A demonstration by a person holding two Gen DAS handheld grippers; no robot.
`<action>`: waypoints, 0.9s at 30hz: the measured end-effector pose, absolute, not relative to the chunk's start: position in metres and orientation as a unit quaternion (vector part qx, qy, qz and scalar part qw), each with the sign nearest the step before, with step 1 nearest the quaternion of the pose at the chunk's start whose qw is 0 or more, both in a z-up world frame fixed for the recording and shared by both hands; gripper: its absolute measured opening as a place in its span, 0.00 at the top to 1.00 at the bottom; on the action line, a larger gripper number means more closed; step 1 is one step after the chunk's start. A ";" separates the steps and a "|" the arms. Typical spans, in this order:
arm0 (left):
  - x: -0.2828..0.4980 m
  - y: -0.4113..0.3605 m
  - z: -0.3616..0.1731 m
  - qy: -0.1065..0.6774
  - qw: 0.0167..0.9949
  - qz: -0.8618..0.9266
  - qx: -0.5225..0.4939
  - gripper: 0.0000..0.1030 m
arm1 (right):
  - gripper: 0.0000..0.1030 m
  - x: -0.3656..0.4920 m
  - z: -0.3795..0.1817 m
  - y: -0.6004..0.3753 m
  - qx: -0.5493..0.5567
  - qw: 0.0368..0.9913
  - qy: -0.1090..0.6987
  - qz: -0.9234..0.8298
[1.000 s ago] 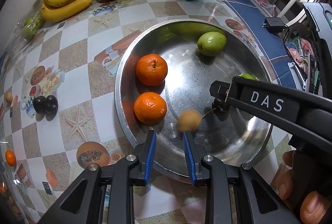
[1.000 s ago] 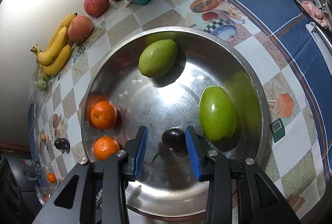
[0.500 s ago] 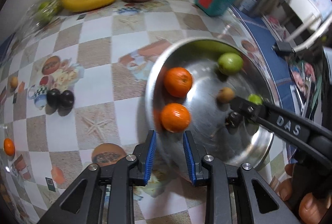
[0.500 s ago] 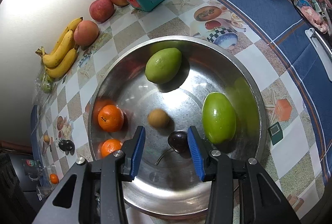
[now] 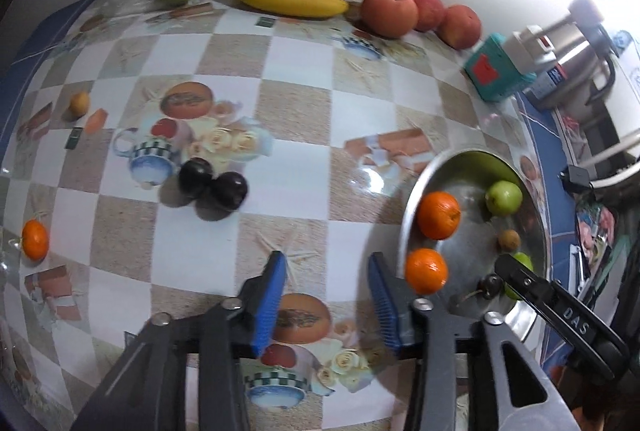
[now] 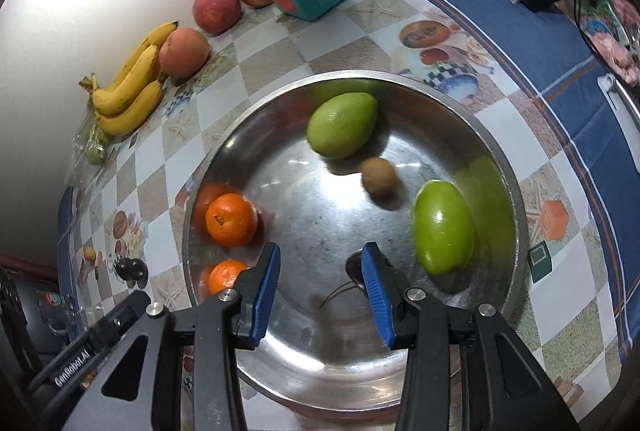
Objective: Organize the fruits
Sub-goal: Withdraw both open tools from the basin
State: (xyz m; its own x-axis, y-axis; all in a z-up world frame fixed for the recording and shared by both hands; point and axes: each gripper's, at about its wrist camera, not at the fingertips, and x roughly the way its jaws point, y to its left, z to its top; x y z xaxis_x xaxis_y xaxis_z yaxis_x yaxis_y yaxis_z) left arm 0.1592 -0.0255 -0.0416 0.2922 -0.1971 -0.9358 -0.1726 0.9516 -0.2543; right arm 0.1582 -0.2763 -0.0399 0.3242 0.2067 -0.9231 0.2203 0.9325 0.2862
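Two oranges [image 6: 231, 219], two green fruits [image 6: 342, 124], one small brown fruit [image 6: 378, 173] and one cherry [image 5: 492, 286] occupy the bowl [image 6: 504, 167]; both grippers' [image 5: 326, 297] [image 6: 320, 289] jaws stand wide, empty.

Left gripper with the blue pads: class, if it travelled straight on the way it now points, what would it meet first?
Probably the two dark round plums on the checkered tablecloth. The open left gripper holds nothing and aims across bare cloth, though they lie slightly left of its line, and depth is uncertain.
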 end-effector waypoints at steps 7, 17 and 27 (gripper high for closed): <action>0.159 -0.019 -0.043 0.589 0.793 0.020 -0.152 0.13 | 0.31 0.160 -0.031 -0.259 0.137 0.814 0.565 0.013; 0.159 -0.007 -0.051 0.592 0.787 0.055 -0.165 0.00 | 0.19 0.161 -0.033 -0.250 0.116 0.818 0.563 0.018; 0.158 -0.004 -0.054 0.596 0.782 0.059 -0.173 0.00 | 0.05 0.161 -0.033 -0.249 0.108 0.823 0.557 0.020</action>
